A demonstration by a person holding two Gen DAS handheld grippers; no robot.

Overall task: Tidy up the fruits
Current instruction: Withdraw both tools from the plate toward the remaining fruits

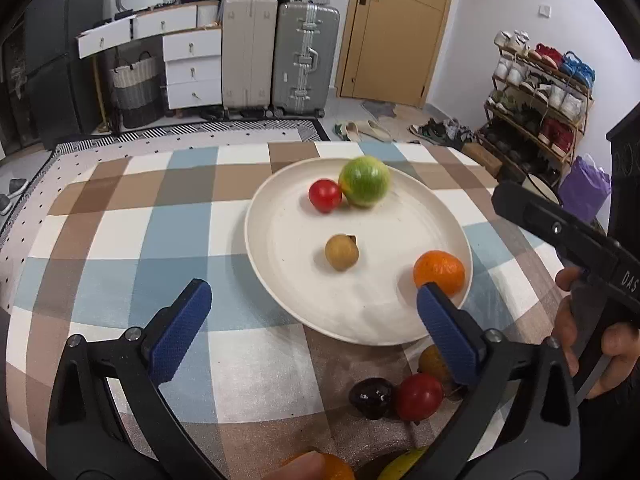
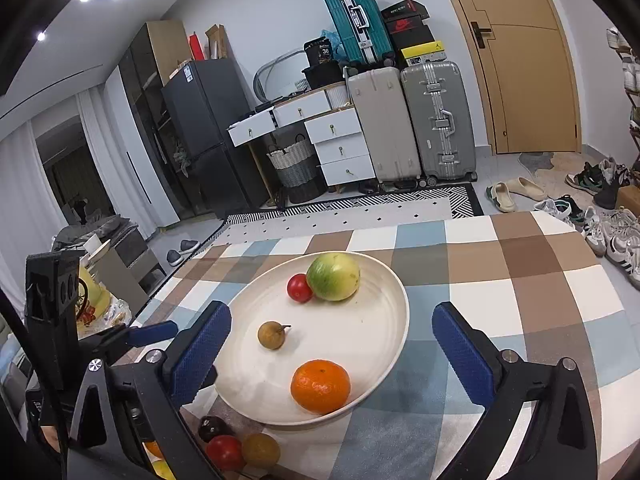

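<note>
Fruits on the plate (image 2: 396, 280), frame centre; I hold both grippers (image 1: 312, 308) (image 2: 332, 332) spread, empty; the orange (image 2: 320, 386) at the rim may roll off.

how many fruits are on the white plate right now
4 on the plate: green-yellow fruit at the far side, red tomato touching it, small brown fruit mid-plate, orange by the near rim. More fruit lies off the plate, partly hidden.

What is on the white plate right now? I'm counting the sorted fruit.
Four fruits lie on the white plate: an orange, a small brown fruit, a red tomato and a green fruit. Nothing looks hidden.
</note>
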